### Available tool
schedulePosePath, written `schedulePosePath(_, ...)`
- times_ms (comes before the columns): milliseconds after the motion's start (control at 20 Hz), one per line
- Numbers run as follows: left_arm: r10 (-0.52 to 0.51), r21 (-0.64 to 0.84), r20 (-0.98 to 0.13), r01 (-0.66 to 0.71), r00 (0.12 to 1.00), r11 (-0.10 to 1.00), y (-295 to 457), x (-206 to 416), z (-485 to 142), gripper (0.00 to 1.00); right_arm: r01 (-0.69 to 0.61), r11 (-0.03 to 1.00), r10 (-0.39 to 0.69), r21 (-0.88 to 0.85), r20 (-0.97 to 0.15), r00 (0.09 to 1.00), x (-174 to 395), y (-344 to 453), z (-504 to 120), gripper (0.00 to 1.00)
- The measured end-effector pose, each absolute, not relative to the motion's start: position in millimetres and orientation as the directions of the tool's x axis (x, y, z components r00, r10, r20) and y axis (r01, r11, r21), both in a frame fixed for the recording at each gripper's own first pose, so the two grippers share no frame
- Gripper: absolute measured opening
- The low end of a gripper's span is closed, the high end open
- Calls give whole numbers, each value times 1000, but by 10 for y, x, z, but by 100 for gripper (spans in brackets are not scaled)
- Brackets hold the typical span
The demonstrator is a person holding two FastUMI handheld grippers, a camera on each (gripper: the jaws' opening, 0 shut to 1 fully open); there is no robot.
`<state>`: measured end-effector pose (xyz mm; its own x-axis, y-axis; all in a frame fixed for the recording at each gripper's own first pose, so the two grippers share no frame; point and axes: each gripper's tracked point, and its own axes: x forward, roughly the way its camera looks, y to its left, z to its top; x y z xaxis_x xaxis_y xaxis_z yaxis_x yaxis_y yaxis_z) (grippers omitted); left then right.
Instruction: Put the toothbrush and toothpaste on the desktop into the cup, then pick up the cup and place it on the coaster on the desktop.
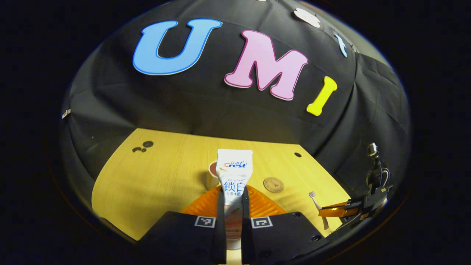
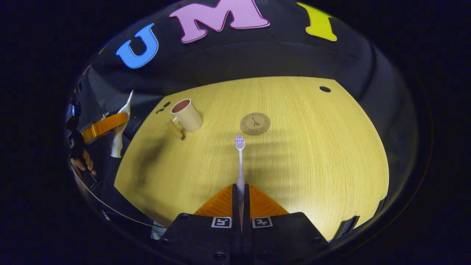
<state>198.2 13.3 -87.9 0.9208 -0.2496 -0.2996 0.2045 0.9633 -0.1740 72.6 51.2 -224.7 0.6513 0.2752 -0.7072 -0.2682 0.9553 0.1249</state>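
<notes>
Two hand-held tools are working a bathroom tidy-up on a pale wooden worktop (image 2: 312, 154), and both are carrying their loads clear of the surface. The left tool (image 1: 233, 209) is gripping a tube of toothpaste (image 1: 234, 173) between its two fingers, closed down to the tube's width, the tube standing upright and hiding part of the cup (image 1: 212, 173) just behind it. The right tool (image 2: 240, 200) is pinching the handle of a toothbrush (image 2: 240, 162), its fingers drawn almost together, the bristle head pointing away toward the coaster (image 2: 255, 123).

In the right gripper view the cup is sitting upright on the worktop, handle turned toward the camera, its mouth showing nothing inside as far as can be seen. The round coaster is lying bare, well apart from the cup, with nothing resting on it. A person's hand (image 2: 82, 162) is showing at the left edge of that view, behind the toothpaste.

By the look of things, the task is standing at an early stage: both items are lifted, but neither is in the cup. Dropping in the toothpaste and the toothbrush, then carrying the cup across to the coaster, is all remaining to be done.
</notes>
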Motion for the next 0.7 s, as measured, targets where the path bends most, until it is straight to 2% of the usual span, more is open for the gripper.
schedulePosePath(300,-211,-157,-155,186,965,970,-17,2545,-473,20,-323,939,319,118,-652,688,983,520,-1849,5)
schedulePosePath(700,-107,-178,19,109,994,978,-233,3381,-334,20,-393,914,353,98,-669,654,1103,460,-1955,5)
